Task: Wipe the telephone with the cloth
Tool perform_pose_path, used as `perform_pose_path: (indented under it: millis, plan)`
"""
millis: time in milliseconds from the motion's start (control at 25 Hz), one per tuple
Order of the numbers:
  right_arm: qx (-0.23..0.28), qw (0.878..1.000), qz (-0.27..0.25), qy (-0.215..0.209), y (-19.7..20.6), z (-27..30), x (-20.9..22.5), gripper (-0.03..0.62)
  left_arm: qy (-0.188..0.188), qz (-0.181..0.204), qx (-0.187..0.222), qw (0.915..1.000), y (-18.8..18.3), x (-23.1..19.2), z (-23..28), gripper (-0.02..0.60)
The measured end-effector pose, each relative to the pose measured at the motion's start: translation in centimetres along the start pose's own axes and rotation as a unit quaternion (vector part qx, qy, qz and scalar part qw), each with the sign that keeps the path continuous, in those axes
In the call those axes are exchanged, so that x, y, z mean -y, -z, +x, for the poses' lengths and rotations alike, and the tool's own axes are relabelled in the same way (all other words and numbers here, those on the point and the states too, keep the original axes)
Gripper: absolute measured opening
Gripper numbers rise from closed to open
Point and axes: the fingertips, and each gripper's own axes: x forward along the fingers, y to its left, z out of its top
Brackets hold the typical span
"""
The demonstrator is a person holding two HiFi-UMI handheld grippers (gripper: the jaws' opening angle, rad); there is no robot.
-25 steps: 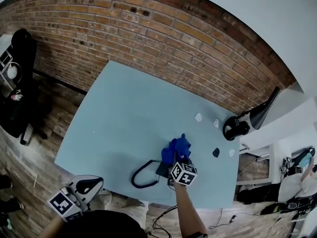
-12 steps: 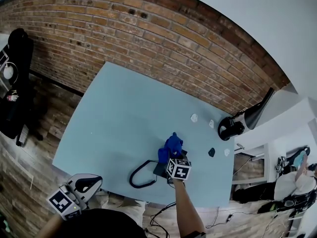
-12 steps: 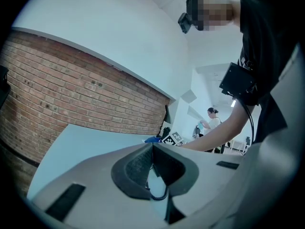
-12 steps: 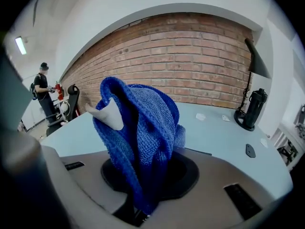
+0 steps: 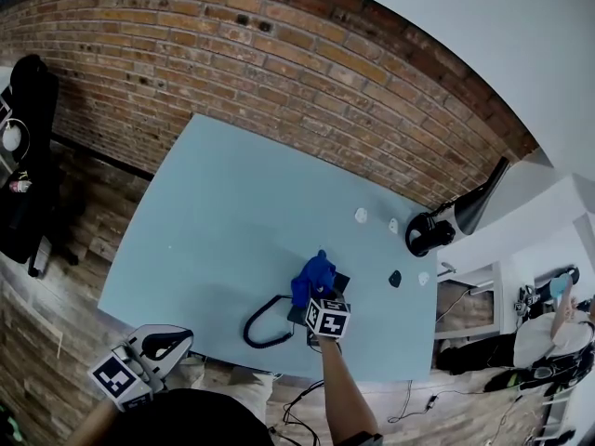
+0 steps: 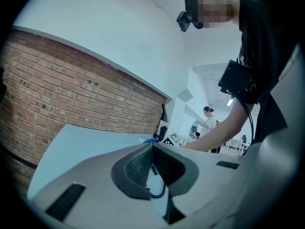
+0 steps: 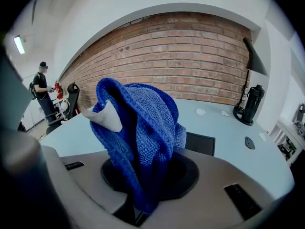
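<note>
My right gripper (image 5: pixel 319 297) (image 7: pixel 143 185) is shut on a bunched blue cloth (image 5: pixel 312 277) (image 7: pixel 138 128) with a white tag, held upright over the near edge of the light blue table (image 5: pixel 223 221). The dark telephone (image 5: pixel 338 284) (image 7: pixel 200 143) lies just beyond and under the cloth. Its black coiled cord (image 5: pixel 264 329) loops to the left. My left gripper (image 5: pixel 177 340) (image 6: pixel 152 149) hangs off the table's near left corner, its pads together with nothing between them.
A black lamp (image 5: pixel 437 229) (image 7: pixel 251 104) stands at the table's far right corner. Small white bits (image 5: pixel 361 216) and a small dark piece (image 5: pixel 394 278) lie near it. A black chair (image 5: pixel 28 156) is on the floor at left. Brick wall behind.
The head view has shifted a little. The right gripper and cloth have stayed over the telephone with only a slight drift to the left. The left gripper has kept its place.
</note>
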Motion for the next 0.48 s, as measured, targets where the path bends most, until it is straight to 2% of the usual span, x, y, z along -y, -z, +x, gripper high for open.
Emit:
perform_pose_path:
  millis: [480]
  plan:
    - [-0.01, 1.0, 0.009, 0.001, 2.8, -1.0, -1.6, 0.097, 0.013, 0.004, 0.003, 0.9999, -0.3, -0.2, -0.9, 0.012]
